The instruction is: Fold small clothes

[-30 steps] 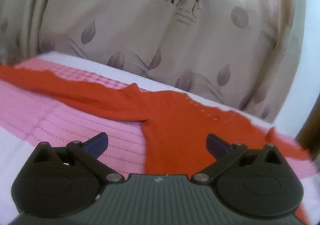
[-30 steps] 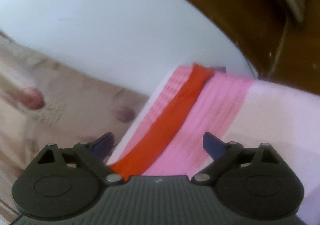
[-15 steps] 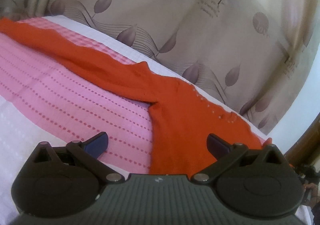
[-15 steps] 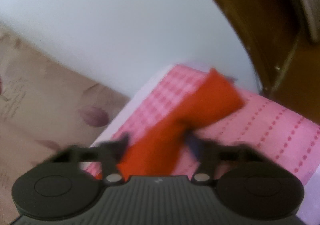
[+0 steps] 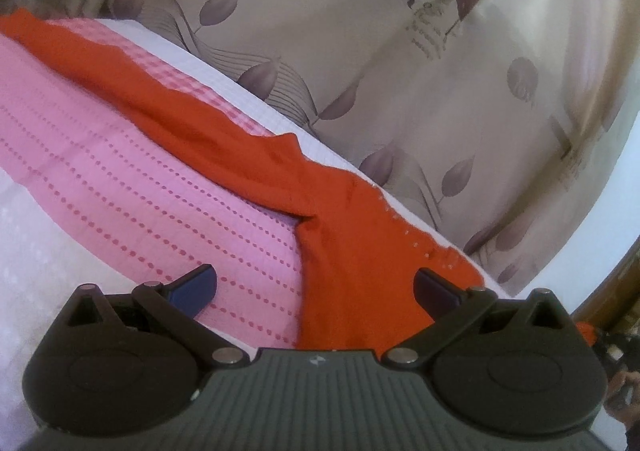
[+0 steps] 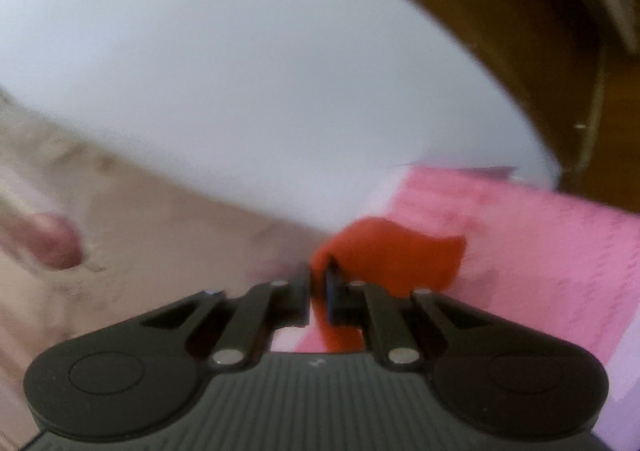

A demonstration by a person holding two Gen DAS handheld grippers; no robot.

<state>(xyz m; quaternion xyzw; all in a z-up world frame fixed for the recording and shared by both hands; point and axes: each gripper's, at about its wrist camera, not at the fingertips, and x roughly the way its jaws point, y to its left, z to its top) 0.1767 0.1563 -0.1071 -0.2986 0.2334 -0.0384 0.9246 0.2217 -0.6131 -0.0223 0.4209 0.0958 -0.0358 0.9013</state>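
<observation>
A bed (image 5: pixel 60 263) fills the lower part of both views, its white cover topped by a pink blanket (image 5: pixel 132 187) with rows of red dots. A beige curtain (image 5: pixel 360 51) printed with mauve leaves hangs right along the bed's far edge, with nothing between them. In the right wrist view a white wall (image 6: pixel 240 71) rises past the bed's corner, and dark wooden furniture (image 6: pixel 500 11) stands beyond that corner at the upper right.

An orange-red sweater (image 5: pixel 352 251) lies on the blanket close to the far edge. One long sleeve (image 5: pixel 140 91) stretches flat along that edge toward the left of the left wrist view, partly over a checked pink strip of the blanket.

The left gripper (image 5: pixel 316 287) hangs low over the sweater's body with its jaws spread wide; the cloth lies under the gap, and no pad visibly presses on it.

The right gripper (image 6: pixel 319 287) has its jaws pressed together, pinching the other sleeve's end (image 6: pixel 396 251). The loose cloth bunches up past the fingertips near the bed's corner. This view is blurred, so finer folds cannot be made out.
</observation>
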